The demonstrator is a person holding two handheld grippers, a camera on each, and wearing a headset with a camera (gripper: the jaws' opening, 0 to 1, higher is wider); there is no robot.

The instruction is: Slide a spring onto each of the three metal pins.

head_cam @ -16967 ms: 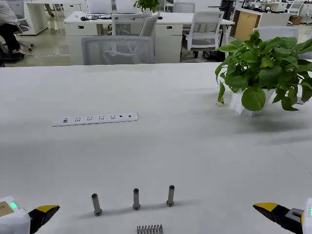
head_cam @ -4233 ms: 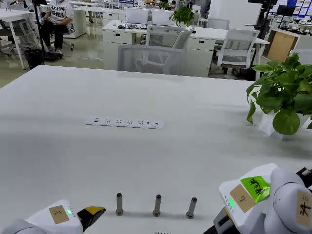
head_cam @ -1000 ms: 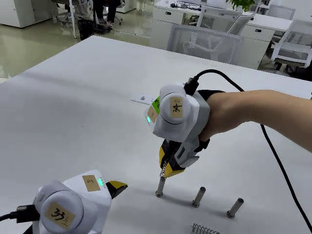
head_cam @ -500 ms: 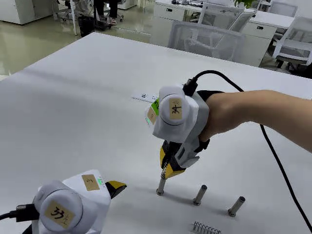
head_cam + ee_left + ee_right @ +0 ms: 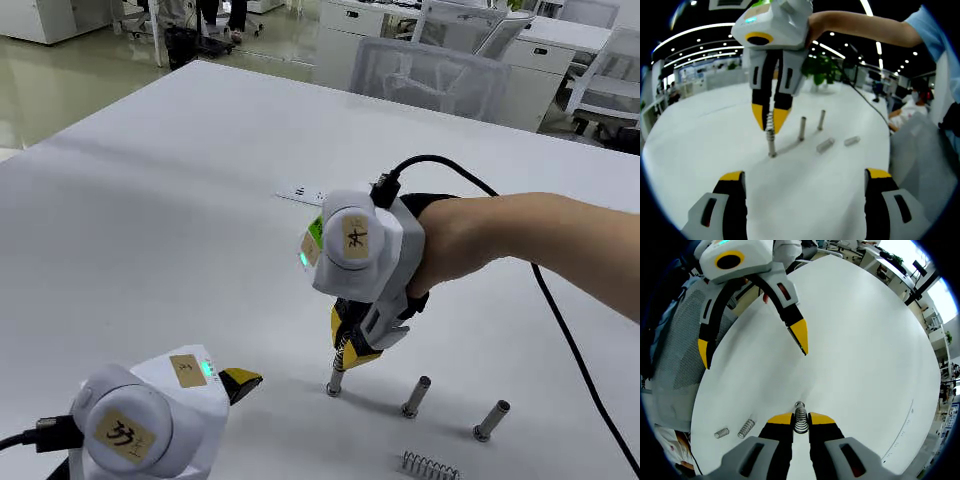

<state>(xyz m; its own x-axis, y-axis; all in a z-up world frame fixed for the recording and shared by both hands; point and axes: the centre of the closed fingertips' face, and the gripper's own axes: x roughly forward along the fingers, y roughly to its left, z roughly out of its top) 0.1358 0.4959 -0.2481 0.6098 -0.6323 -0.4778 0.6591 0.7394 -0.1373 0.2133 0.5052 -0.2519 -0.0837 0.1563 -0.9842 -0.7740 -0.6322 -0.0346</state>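
Three metal pins stand in a row on the white table: the left pin [image 5: 335, 383], the middle pin [image 5: 415, 397] and the right pin [image 5: 491, 420]. My right gripper [image 5: 345, 355] points straight down over the left pin, shut on a spring [image 5: 800, 419] whose lower end meets the pin's top [image 5: 771, 147]. In the left gripper view the right gripper [image 5: 770, 120] hangs above that pin, with the other two pins [image 5: 802, 129] [image 5: 821, 120] behind. My left gripper [image 5: 805, 175] rests low at the near left, open, nothing between its jaws.
A loose spring [image 5: 428, 466] lies in front of the pins; two loose springs [image 5: 825, 145] [image 5: 852, 141] show in the left gripper view. A power strip [image 5: 300, 195] lies farther back. The right gripper's black cable [image 5: 560, 320] trails along the arm. Mesh chairs stand past the far edge.
The head camera has shifted a little. My right gripper holds nearly still over the left pin with the spring in it. The left gripper has not moved.
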